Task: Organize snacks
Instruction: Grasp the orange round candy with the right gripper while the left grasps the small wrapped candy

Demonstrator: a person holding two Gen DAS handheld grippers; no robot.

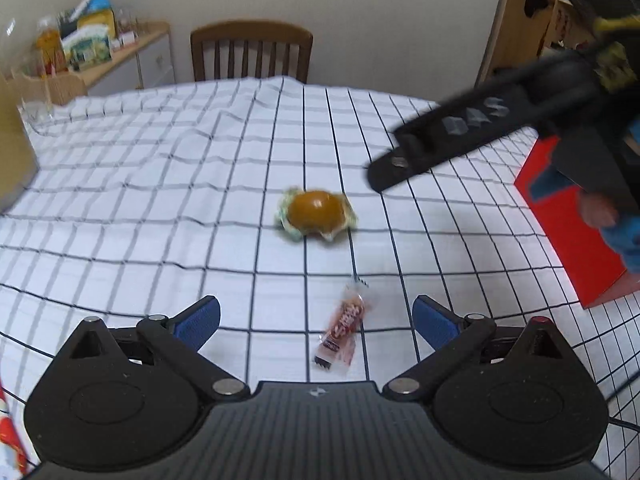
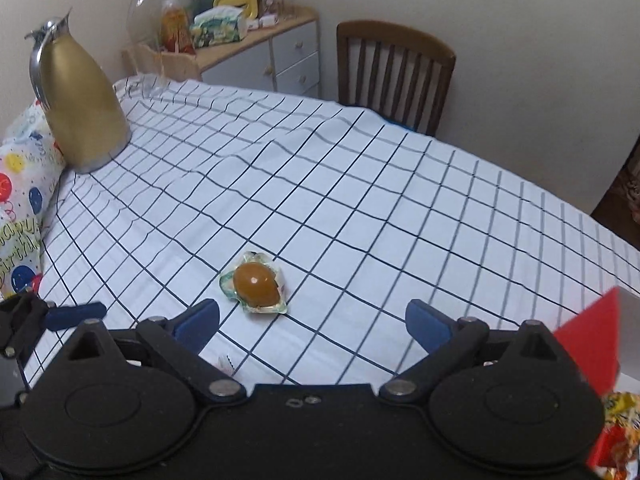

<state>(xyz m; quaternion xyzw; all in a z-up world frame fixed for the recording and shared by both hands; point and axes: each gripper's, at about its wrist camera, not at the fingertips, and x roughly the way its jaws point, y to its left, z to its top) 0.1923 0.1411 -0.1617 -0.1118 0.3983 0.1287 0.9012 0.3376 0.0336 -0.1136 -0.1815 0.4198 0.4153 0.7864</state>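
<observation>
A brown round snack in a clear crinkled wrapper [image 1: 316, 214] [image 2: 256, 284] lies mid-table on the checked cloth [image 1: 160, 200]. A red-and-white wrapped candy bar [image 1: 342, 328] lies nearer, on the cloth between the wide-apart blue pads of my left gripper [image 1: 316, 316], which is open and touches nothing. My right gripper [image 2: 314, 320] is open too and holds nothing, with the brown snack just ahead of its left finger. In the left wrist view the right gripper [image 1: 382, 174] reaches in blurred from the upper right, above the table. A blue finger of the left gripper [image 2: 76, 314] shows at the right view's left edge.
A red box [image 1: 572, 232] [image 2: 592, 344] stands at the table's right edge, with snack packets [image 2: 616, 440] beside it. A gold jug [image 2: 80, 100] and a birthday-print bag [image 2: 20, 208] stand at the far left. A wooden chair [image 1: 252, 54] and a cluttered cabinet [image 2: 260, 48] stand behind the table.
</observation>
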